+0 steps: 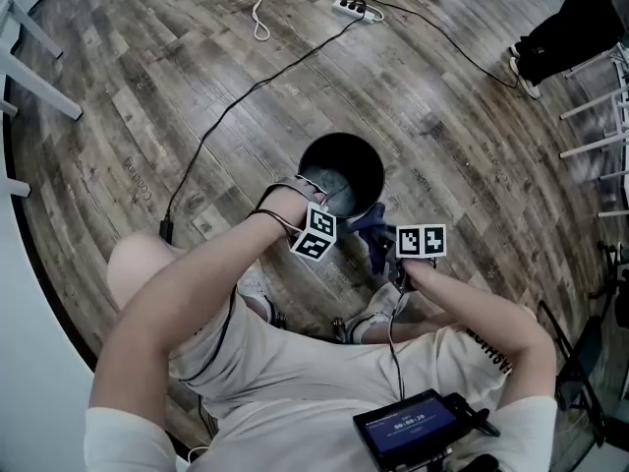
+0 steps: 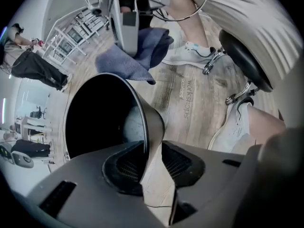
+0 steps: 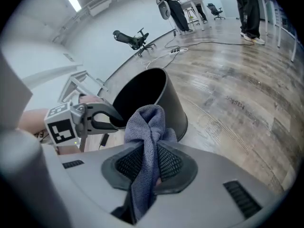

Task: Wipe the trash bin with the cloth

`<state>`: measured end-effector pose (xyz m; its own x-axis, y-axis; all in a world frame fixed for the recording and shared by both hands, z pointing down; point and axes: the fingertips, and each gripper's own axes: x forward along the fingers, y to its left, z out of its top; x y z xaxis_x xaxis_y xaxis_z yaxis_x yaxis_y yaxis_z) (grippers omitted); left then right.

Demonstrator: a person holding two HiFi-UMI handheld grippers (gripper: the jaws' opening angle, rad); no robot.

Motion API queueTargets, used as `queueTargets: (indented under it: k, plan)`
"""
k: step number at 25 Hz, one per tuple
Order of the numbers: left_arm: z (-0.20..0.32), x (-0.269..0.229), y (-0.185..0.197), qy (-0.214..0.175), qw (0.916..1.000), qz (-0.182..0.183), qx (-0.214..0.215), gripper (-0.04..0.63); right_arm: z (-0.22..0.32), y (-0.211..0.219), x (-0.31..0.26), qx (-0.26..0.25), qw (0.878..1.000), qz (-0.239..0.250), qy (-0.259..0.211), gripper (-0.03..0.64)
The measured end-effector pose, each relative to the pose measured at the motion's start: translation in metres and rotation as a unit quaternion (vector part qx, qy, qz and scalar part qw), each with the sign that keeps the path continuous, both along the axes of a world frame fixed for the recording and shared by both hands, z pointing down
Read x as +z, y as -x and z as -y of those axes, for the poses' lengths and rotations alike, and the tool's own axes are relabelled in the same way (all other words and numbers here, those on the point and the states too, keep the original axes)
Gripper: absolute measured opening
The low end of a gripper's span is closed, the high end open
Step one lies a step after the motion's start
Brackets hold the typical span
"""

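Observation:
The black round trash bin (image 1: 379,168) stands on the wood floor in front of the person's feet. My left gripper (image 1: 322,201) straddles the bin's near rim. In the left gripper view the bin wall (image 2: 150,123) runs between the jaws of the left gripper (image 2: 152,164), and floor shows in a gap beside it, so the pads are not pressing: open. My right gripper (image 1: 383,248) is just right of the bin, shut on a blue-grey cloth (image 3: 148,127) that bunches up above the pads. The cloth (image 1: 371,226) hangs by the bin's outer wall (image 3: 174,107).
A power strip (image 1: 356,8) and cables lie on the floor beyond the bin. White furniture legs (image 1: 39,77) stand at the left, chairs and racks (image 1: 604,116) at the right. The person's shoes (image 1: 378,313) are close behind the bin. A screen device (image 1: 413,427) sits at the chest.

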<state>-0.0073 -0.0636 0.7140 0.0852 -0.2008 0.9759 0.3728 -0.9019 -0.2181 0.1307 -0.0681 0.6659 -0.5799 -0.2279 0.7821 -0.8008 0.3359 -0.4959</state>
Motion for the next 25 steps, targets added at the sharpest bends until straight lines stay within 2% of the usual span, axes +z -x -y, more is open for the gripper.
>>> queueTargets:
  k: [2,6,10,18,25]
  plan:
    - [0.002,-0.001,-0.001,-0.006,1.0,-0.001,-0.004,0.081,-0.001,0.008,-0.01,-0.003,1.0,0.012,-0.007,0.066]
    - [0.003,-0.003,-0.002,-0.004,0.9999,0.006,-0.011,0.076,0.007,0.022,-0.002,-0.002,1.0,0.021,-0.007,0.066]
    - [-0.003,-0.003,-0.006,0.001,1.0,0.003,-0.009,0.067,0.015,0.02,0.023,-0.009,1.0,0.003,-0.008,0.066]
    - [-0.014,-0.005,-0.027,0.019,0.9993,-0.012,-0.031,0.044,0.029,0.006,0.108,-0.026,0.999,-0.04,0.001,0.066]
    - [-0.012,-0.006,-0.035,0.031,0.998,-0.019,-0.051,0.044,0.033,0.001,0.19,0.009,0.998,-0.049,0.029,0.066]
